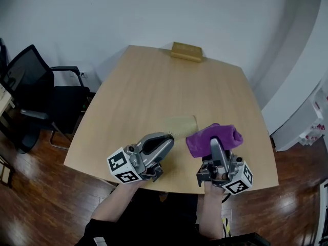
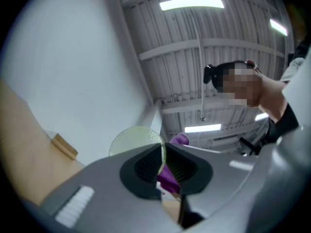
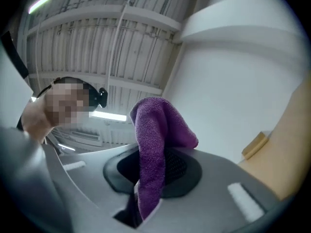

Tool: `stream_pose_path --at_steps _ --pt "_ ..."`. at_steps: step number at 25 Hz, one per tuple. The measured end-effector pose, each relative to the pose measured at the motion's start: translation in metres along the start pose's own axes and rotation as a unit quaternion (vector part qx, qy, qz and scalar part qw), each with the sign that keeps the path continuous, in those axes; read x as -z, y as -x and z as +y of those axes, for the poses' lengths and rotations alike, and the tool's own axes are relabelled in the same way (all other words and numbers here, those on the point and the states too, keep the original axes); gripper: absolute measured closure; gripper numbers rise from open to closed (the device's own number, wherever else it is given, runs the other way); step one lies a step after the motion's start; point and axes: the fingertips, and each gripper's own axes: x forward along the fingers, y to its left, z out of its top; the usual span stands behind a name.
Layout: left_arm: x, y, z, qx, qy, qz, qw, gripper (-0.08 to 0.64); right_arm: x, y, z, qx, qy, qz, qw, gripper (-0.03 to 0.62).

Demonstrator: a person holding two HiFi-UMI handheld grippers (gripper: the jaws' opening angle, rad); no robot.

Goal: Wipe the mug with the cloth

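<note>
Purple cloth (image 3: pixel 153 140) in right gripper (image 3: pixel 151 171), mug (image 2: pixel 129 141) left.

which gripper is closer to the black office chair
Left. The left gripper, clamped on the clear mug, is on the side of the table toward the chair; the right gripper, holding the purple cloth, is farther across.

Ceiling strips (image 2: pixel 192 4) light evenly; fisheye edges darken.

The silver-grey left gripper (image 1: pixel 168 137) and right gripper (image 1: pixel 216 142) bear black-and-white marker cubes (image 1: pixel 123 166).
</note>
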Motion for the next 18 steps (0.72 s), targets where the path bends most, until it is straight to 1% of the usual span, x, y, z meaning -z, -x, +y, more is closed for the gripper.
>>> stream_pose_path --at_steps 1,2,4,6,8,10,12,14,15,16,17,18 --pt "0.001 -0.001 -0.001 0.001 -0.015 0.010 0.9998 0.517 -0.009 0.001 -0.006 0.019 0.010 -0.003 1.000 0.538" --pt "0.004 -0.002 -0.003 0.002 -0.024 0.017 0.9995 0.517 -0.011 0.000 -0.009 0.034 0.016 0.004 0.999 0.538" --pt "0.010 -0.006 -0.006 0.008 -0.035 0.030 0.9989 0.517 0.002 -0.005 -0.013 0.048 0.014 0.037 0.998 0.538" --pt "0.018 -0.011 -0.009 0.013 -0.044 0.045 0.9979 0.517 0.025 -0.012 -0.011 0.049 0.000 0.070 0.996 0.538" --pt "0.025 -0.011 -0.009 0.010 -0.056 0.060 0.9966 0.512 0.044 -0.016 -0.004 0.038 -0.027 0.086 0.995 0.538" --pt "0.028 -0.009 -0.006 0.006 -0.062 0.071 0.9955 0.512 0.063 -0.020 0.011 0.008 -0.066 0.103 0.992 0.538" --pt "0.027 -0.006 -0.005 0.007 -0.065 0.074 0.9951 0.512 0.076 -0.024 0.025 -0.026 -0.110 0.119 0.986 0.538" --pt "0.024 -0.003 -0.005 0.008 -0.072 0.074 0.9946 0.514 0.075 -0.023 0.032 -0.055 -0.139 0.118 0.982 0.538" --pt "0.023 -0.002 -0.005 0.007 -0.077 0.074 0.9942 0.515 0.069 -0.020 0.032 -0.063 -0.142 0.109 0.982 0.538" --pt "0.022 -0.001 -0.004 0.006 -0.081 0.076 0.9938 0.515 0.058 -0.017 0.029 -0.062 -0.137 0.093 0.984 0.538" --pt "0.022 0.000 -0.004 0.006 -0.086 0.077 0.9933 0.515 0.045 -0.013 0.023 -0.050 -0.125 0.074 0.988 0.538" --pt "0.021 0.001 -0.004 0.007 -0.092 0.080 0.9926 0.517 0.030 -0.008 0.013 -0.029 -0.107 0.055 0.992 0.538"
